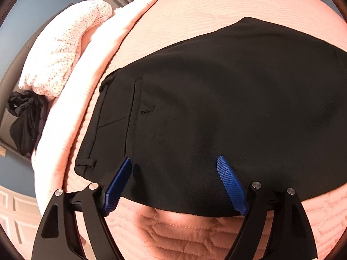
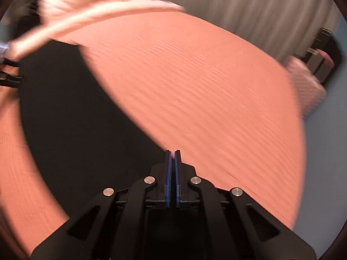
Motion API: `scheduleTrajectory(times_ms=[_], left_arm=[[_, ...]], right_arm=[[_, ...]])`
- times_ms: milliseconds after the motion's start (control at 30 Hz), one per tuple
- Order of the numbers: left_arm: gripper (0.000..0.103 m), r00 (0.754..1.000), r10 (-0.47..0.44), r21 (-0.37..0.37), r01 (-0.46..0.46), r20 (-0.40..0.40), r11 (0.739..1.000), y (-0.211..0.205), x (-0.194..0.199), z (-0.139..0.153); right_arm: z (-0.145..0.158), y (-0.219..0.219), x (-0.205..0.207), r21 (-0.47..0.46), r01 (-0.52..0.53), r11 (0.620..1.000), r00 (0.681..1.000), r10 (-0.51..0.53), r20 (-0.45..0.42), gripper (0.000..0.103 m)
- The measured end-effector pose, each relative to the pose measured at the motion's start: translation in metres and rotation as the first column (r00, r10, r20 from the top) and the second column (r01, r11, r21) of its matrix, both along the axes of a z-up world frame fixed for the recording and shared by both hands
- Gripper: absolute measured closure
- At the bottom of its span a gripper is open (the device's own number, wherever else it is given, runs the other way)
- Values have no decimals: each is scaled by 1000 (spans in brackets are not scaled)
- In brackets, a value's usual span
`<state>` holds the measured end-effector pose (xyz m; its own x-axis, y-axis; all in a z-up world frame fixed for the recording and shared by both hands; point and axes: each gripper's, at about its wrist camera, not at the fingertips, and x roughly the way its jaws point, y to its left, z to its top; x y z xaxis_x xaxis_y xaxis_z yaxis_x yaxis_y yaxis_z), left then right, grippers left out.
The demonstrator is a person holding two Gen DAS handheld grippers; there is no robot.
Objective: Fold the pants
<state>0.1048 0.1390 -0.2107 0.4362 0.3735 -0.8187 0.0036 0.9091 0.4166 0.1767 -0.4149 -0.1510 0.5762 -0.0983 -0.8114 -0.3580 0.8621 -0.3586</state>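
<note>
Left tool (image 1: 174, 165) gapes wide, nothing between its blue pads, poised over the near hem of the black pants (image 1: 216, 99) spread flat mid-frame on the pink bed (image 1: 216, 6) (likely lining up a grab). Right tool (image 2: 172, 155) pinched closed, empty.

Warm, pinkish indoor light. The left wrist view is sharp, with a soft shadow on the bedspread (image 1: 164, 223) below; the right wrist view is motion-blurred. Both bulge, with dark corners.
</note>
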Motion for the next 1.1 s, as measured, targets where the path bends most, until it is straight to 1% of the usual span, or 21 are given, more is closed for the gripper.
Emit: scheduleTrajectory(times_ms=[33, 67, 100, 133, 167, 200, 267, 367, 433, 567, 600, 700, 767, 800, 833, 867, 900, 967, 1000, 1067, 1100], left_arm=[[22, 1000, 2, 11, -1, 0, 1000, -2, 1, 0], [22, 1000, 0, 21, 0, -2, 1000, -3, 1, 0], [22, 1000, -3, 29, 3, -3, 1000, -4, 0, 0], [22, 1000, -8, 36, 8, -2, 999, -4, 0, 0], [22, 1000, -9, 38, 9, -2, 999, -4, 0, 0], [22, 1000, -6, 36, 6, -2, 999, -3, 0, 0], [22, 1000, 0, 36, 1, -7, 999, -2, 2, 1], [22, 1000, 4, 50, -3, -15, 999, -3, 4, 1], [22, 1000, 7, 63, -6, -20, 998, -4, 5, 1], [22, 999, 18, 87, -16, -27, 996, -6, 7, 0], [22, 999, 19, 97, -16, -29, 995, -7, 7, 0], [22, 999, 21, 112, -17, -33, 994, -8, 8, -1], [22, 999, 24, 114, -20, -35, 993, -8, 8, -1], [22, 999, 25, 114, -21, -35, 993, -8, 8, -1], [22, 999, 28, 113, -24, -35, 993, -8, 8, -1], [22, 999, 33, 111, -29, -35, 993, -8, 9, -1], [22, 999, 36, 110, -32, -35, 993, -8, 9, -1], [22, 999, 38, 112, -34, -36, 993, -8, 9, -1], [22, 999, 39, 111, -35, -36, 993, -8, 9, -1], [22, 998, 46, 104, -42, -36, 994, -7, 10, -1], [22, 998, 51, 99, -47, -36, 994, -6, 10, -1]], right_arm=[[-2, -9, -2, -1, 40, 999, 999, -40, 2, 100], [3, -21, -7, 37, 76, 996, 997, -76, 19, 100], [10, -34, -14, 101, 98, 990, 994, -102, 32, 100], [14, -41, -16, 153, 111, 982, 993, -117, 32, 94], [16, -52, -18, 197, 123, 973, 991, -130, 23, 77], [18, -60, -19, 220, 120, 968, 992, -126, 13, 72], [21, -66, -17, 199, 77, 977, 997, -78, -5, 73], [9, -68, -1, 144, 13, 989, 994, 3, -110, 69], [-5, -69, 9, 134, -45, 990, 975, 73, -211, 63], [-24, -72, 8, 119, -143, 983, 929, 174, -326, 63], [-27, -74, 6, 118, -169, 979, 927, 198, -318, 63], [-22, -79, 10, 157, -147, 977, 932, 190, -308, 63], [-8, -86, 13, 205, -128, 970, 950, 179, -255, 63], [-7, -89, 15, 210, -114, 971, 955, 166, -246, 62], [-13, -91, 18, 200, -106, 974, 952, 157, -262, 62], [-23, -89, 19, 160, -120, 980, 943, 163, -290, 62], [-27, -88, 17, 145, -139, 980, 939, 177, -293, 62], [-27, -86, 20, 159, -143, 977, 942, 184, -281, 61], [-28, -87, 22, 171, -138, 975, 943, 182, -279, 71], [-26, -89, 21, 152, -135, 979, 959, 168, -227, 92], [-20, -94, 22, 158, -97, 983, 978, 123, -169, 94]])
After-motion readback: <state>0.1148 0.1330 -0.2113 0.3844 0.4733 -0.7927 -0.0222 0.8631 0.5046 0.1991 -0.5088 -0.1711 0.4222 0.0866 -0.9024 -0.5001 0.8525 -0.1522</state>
